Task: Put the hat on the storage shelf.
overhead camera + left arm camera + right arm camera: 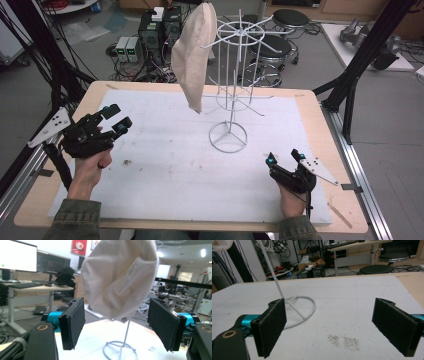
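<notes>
Hanging from an upper arm of the white wire display rack (231, 75), the cream-coloured fabric cap (194, 55) droops over the far left part of the table, well above the white foam mat (165, 165) and clear of it. The rack's ring base (228, 137) sits near the middle of the mat. The left gripper (113, 120) is held off the surface at the table's left edge, its two black padded jaws spread wide and holding nothing; in the left gripper view the cap (120, 277) sits framed between those jaws but farther off, with the rack's thin post (126, 336) and ring base below it. The right gripper (285, 159) rests low near the front right of the mat, jaws likewise parted and empty, and in the right gripper view it looks across the mat (352, 305) toward the ring base (300, 312), with a patch of dark specks (343, 341) on the foam just ahead. The step in hand appears to be the approach: the left gripper is lined up on the cap but has not yet reached it. The next move probably calls for carrying the left gripper forward and upward until the lower edge of the cap lies between the pads, closing on the fabric, then lifting it off the wire arm without tipping the light rack, which the right gripper could steady at the post.
</notes>
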Action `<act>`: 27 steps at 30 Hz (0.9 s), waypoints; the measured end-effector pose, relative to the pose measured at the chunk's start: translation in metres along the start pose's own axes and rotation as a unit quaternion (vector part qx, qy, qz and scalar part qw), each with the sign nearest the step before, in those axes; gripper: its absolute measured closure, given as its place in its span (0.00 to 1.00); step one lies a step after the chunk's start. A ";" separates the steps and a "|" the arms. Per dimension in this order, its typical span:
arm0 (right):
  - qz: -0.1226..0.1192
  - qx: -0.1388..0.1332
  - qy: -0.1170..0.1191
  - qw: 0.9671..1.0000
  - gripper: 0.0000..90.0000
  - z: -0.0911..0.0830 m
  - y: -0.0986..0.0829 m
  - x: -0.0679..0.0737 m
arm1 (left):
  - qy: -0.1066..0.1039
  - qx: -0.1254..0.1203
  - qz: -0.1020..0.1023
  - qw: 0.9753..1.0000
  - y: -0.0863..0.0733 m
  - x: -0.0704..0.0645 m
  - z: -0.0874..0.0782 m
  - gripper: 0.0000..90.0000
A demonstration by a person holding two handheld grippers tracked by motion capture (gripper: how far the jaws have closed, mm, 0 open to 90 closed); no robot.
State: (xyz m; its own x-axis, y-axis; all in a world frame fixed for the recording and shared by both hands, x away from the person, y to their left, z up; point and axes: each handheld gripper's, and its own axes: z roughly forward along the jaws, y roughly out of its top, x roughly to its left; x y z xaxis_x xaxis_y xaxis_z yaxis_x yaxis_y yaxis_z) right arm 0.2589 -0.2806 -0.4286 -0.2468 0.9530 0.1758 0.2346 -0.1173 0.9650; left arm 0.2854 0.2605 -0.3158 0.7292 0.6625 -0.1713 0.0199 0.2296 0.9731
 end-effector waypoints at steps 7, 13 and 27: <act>0.000 0.000 0.000 1.000 0.12 0.000 0.000 0.000 | 0.019 0.008 -0.007 1.000 -0.015 0.003 -0.016 0.33; 0.002 0.002 -0.002 1.000 0.13 0.001 0.000 0.001 | 0.031 0.008 -0.008 0.999 -0.023 0.004 -0.027 0.33; -0.002 0.003 -0.002 1.000 0.12 0.001 0.000 0.001 | 0.088 -0.005 0.002 0.996 -0.041 0.007 -0.061 0.30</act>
State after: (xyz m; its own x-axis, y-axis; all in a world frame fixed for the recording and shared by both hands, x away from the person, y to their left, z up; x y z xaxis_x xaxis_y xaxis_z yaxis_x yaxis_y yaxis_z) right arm 0.2591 -0.2796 -0.4290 -0.2439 0.9545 0.1718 0.2401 -0.1122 0.9642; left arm 0.2482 0.2992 -0.3662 0.5982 0.7779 -0.1926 0.0101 0.2330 0.9724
